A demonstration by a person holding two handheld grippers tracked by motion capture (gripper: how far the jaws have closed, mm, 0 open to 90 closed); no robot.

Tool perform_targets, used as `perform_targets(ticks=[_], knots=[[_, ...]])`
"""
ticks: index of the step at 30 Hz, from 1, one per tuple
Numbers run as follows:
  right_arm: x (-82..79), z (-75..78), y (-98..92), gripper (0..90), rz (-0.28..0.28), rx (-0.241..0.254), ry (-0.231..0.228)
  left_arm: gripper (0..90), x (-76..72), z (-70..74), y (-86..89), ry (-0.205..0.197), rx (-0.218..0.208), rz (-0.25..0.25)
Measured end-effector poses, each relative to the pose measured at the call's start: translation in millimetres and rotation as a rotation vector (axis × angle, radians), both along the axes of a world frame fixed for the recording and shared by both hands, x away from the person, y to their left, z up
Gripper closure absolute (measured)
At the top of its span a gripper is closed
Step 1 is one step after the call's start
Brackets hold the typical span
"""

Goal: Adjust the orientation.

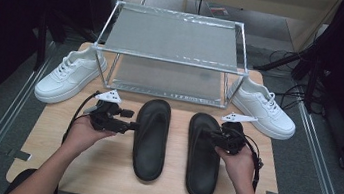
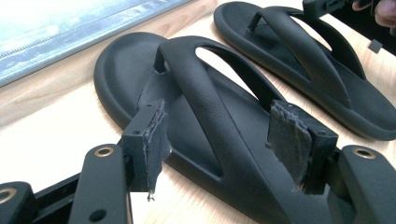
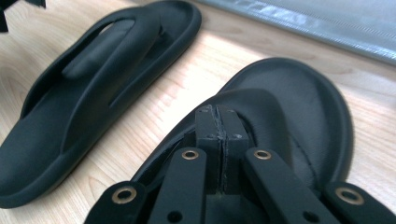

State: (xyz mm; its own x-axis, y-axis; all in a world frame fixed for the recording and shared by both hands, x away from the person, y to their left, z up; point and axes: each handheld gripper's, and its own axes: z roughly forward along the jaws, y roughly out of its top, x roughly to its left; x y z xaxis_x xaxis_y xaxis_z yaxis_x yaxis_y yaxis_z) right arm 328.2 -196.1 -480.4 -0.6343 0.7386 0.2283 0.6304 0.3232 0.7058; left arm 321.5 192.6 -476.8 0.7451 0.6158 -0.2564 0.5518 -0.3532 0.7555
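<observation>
1. Desk (image 1: 100, 168): light wood top, carrying a rack, two sneakers and two sandals.
2. Left sandal (image 1: 150, 137): black thong style, lying flat on its sole near the middle of the desk, toe toward the rack. In the left gripper view (image 2: 210, 116) its Y-shaped strap arches up from the toe post.
3. Right sandal (image 1: 203, 154): same make, flat on the desk just beside the left sandal, parallel to it and apart from it. In the right gripper view (image 3: 299, 107) its toe end lies ahead of the jaws.
4. Left tool (image 1: 128, 125): held in the person's left hand at the left sandal's outer edge. In its own view (image 2: 229, 144) the jaws stand wide apart, one on each side of the strap, pads not pressing on it.
5. Right tool (image 1: 215, 137): held in the person's right hand over the right sandal's strap area. In its own view (image 3: 222, 140) the jaws are together, pad against pad; whether a piece of strap is caught between them I cannot tell.
6. Rack (image 1: 170, 56): metal frame with two mesh shelves, at the far side of the desk.
7. Left sneaker (image 1: 69, 76): white, beside the rack's left leg.
8. Right sneaker (image 1: 261, 109): white, beside the rack's right leg.
</observation>
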Motion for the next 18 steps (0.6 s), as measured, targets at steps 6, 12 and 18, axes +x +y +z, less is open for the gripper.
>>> perform_targets(ticks=[6,12,18], knots=[[0.3,-4.4,6.5,89.8,0.009,-0.022,0.008,37.9,0.3,0.2,0.5,-0.001,0.0,-0.002],[0.5,-6.2,8.4,89.8,0.015,-0.027,0.019,37.5,-1.9,0.2,2.7,-0.001,-0.002,0.004],[3.8,-6.2,12.4,89.5,0.026,-0.028,0.014,37.4,-4.9,-0.3,5.3,-0.001,-0.004,0.013]])
